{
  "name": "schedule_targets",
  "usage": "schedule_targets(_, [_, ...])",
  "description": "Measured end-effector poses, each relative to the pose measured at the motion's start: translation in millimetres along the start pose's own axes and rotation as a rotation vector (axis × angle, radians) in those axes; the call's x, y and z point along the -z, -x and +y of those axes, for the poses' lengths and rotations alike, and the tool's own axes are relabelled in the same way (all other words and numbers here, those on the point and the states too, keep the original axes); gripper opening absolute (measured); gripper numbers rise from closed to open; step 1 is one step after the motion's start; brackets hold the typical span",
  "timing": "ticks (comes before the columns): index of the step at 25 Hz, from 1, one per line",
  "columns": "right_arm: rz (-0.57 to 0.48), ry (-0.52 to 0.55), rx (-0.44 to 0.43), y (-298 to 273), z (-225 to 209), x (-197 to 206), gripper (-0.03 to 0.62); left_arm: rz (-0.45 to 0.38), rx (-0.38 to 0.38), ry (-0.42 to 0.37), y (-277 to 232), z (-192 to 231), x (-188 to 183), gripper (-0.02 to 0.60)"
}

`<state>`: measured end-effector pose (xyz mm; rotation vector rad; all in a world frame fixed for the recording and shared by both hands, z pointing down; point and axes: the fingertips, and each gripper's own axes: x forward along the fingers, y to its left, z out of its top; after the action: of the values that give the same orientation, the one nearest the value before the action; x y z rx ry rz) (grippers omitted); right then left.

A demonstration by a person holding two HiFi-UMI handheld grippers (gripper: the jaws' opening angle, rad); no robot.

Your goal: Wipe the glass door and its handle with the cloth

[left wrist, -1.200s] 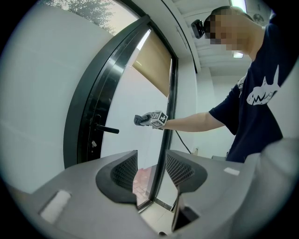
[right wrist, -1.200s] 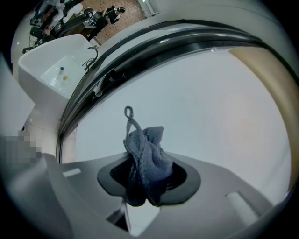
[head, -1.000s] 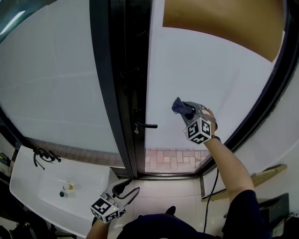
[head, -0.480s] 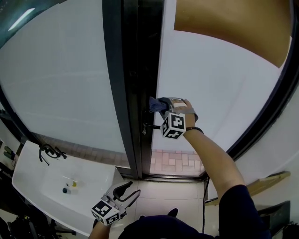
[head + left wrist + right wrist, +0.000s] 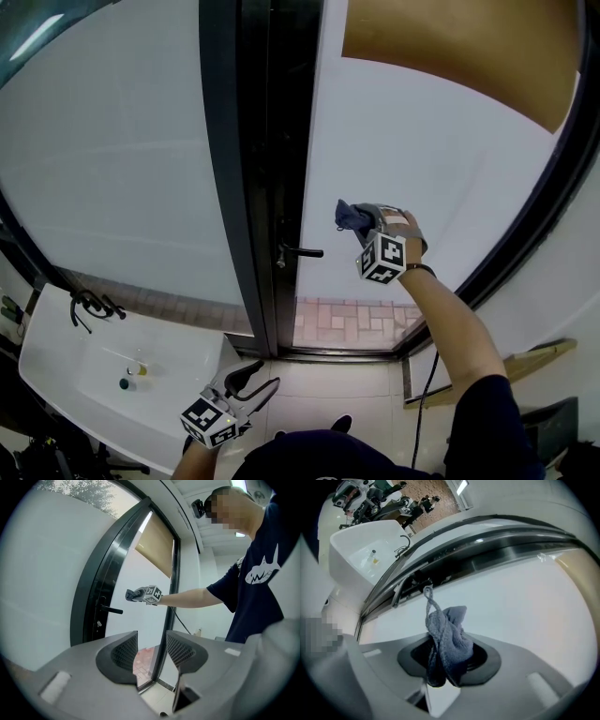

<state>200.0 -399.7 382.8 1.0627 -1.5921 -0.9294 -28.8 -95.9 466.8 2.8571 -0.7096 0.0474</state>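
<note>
Blue-grey cloth (image 5: 352, 217), clamped tight in the right gripper (image 5: 364, 223), has swung right from beside the handle (image 5: 302, 251) back onto the glass door (image 5: 441, 169), so wiping likely continues; the left gripper (image 5: 251, 382) hangs near, jaws parted, empty.
</note>
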Motion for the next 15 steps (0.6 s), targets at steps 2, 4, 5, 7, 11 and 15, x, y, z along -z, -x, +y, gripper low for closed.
schedule_targets(2, [0.038,-0.029,0.009,9,-2,25,0.137,0.004,0.014,-0.004,-4,-2,-2,0.186])
schedule_targets(4, [0.076,-0.069,0.016,17,-4,51,0.137,0.009,0.026,-0.008,-7,-4,-4,0.187])
schedule_targets(5, [0.096,-0.085,0.019,21,-4,64,0.137,0.012,0.033,-0.010,-9,-4,-4,0.188])
schedule_targets(7, [0.136,-0.105,0.026,29,-6,86,0.137,0.014,0.048,-0.013,-12,-5,-2,0.189])
schedule_targets(11, [0.203,-0.144,0.052,39,-11,114,0.137,0.018,0.059,-0.017,-14,-6,0,0.190])
schedule_targets(15, [0.199,-0.211,0.070,44,-13,113,0.137,0.017,0.058,-0.016,-14,-3,0,0.190])
